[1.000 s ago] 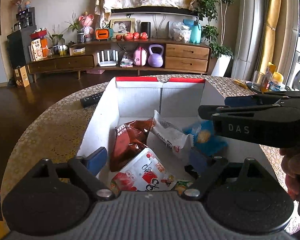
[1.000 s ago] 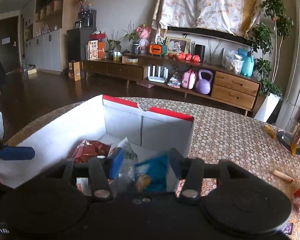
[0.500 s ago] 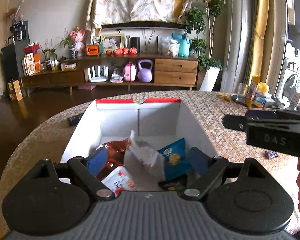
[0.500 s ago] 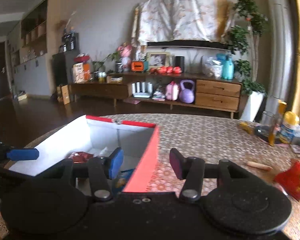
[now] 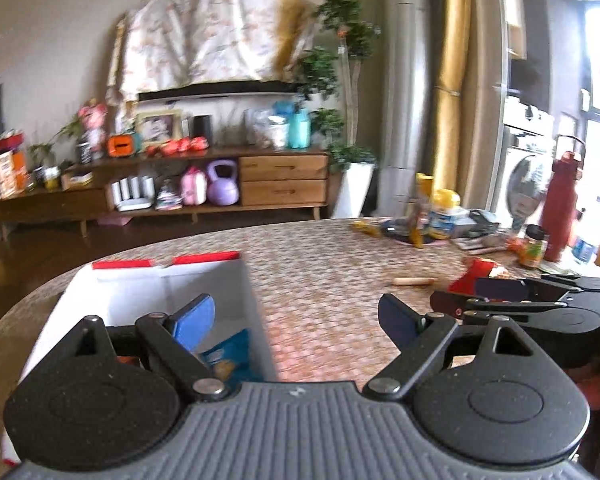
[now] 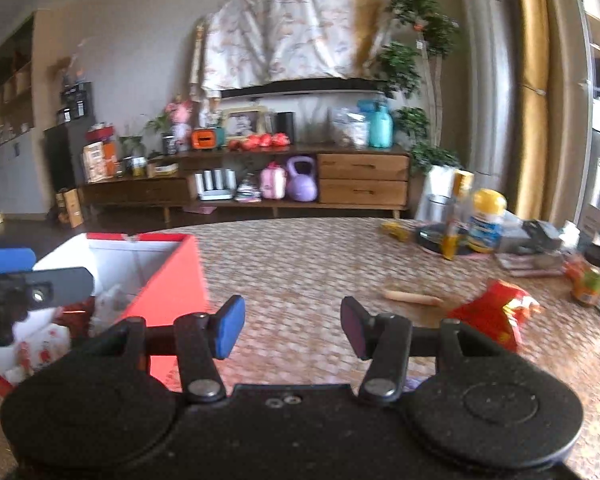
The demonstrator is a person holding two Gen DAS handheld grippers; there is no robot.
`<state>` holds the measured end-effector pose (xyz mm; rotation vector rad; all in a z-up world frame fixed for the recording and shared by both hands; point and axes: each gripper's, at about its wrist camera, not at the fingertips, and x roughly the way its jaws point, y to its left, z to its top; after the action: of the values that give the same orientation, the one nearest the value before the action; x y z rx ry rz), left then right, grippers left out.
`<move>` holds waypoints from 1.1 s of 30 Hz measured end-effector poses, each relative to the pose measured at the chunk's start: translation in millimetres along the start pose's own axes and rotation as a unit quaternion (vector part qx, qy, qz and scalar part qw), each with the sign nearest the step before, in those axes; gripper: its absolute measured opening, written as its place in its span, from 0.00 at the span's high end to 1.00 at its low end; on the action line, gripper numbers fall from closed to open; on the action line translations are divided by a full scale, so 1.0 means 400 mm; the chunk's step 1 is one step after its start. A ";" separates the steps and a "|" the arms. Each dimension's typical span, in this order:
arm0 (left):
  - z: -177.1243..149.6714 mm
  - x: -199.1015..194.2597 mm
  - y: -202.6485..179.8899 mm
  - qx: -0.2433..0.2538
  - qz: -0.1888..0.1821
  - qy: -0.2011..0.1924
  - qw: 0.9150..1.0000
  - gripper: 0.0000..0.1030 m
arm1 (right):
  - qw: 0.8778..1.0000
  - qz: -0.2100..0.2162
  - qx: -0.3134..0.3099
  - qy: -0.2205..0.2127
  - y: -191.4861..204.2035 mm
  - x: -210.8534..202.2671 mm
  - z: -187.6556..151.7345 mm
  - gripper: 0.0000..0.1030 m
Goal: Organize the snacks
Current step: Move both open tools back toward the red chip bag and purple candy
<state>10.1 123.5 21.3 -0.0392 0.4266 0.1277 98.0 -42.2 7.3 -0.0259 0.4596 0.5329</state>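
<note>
A box (image 5: 156, 292), white inside with a red rim, stands at the left of the round table; its outside (image 6: 172, 280) is red. A blue snack packet (image 5: 228, 356) and a white-and-red packet (image 6: 40, 344) lie in it. My left gripper (image 5: 296, 322) is open and empty, straddling the box's right wall. My right gripper (image 6: 292, 326) is open and empty over bare tabletop, right of the box. A red snack bag (image 6: 496, 312) and a sausage stick (image 6: 412, 298) lie on the table ahead of it. Each gripper shows in the other's view: the right gripper (image 5: 456, 296), the left gripper (image 6: 48, 272).
At the table's far right stand a yellow-lidded jar (image 6: 486, 216), a tall yellow bottle (image 6: 454, 216), a small jar (image 5: 534, 244) and a red flask (image 5: 560, 208), with flat items around them. A wooden sideboard (image 6: 360, 180) lines the wall beyond the table.
Both grippers have swung right, away from over the box. The right gripper now faces open table and the red bag. The blue packet lies in the box.
</note>
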 end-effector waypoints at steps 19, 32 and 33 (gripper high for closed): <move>-0.035 0.174 -0.271 0.072 -0.095 0.038 0.992 0.13 | 0.994 -0.090 0.055 0.028 -0.266 -0.036 -0.101 0.49; -0.066 0.290 -0.362 0.097 -0.119 0.072 0.985 0.13 | 0.990 -0.114 0.078 0.042 -0.359 -0.025 -0.137 0.44; -0.071 0.301 -0.367 0.098 -0.121 0.077 0.985 0.13 | 0.989 -0.115 0.080 0.043 -0.365 -0.023 -0.140 0.43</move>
<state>126.7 -10.0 -52.8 0.0931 0.5840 -0.1577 140.0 -180.7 -52.9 0.0514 0.5747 0.2676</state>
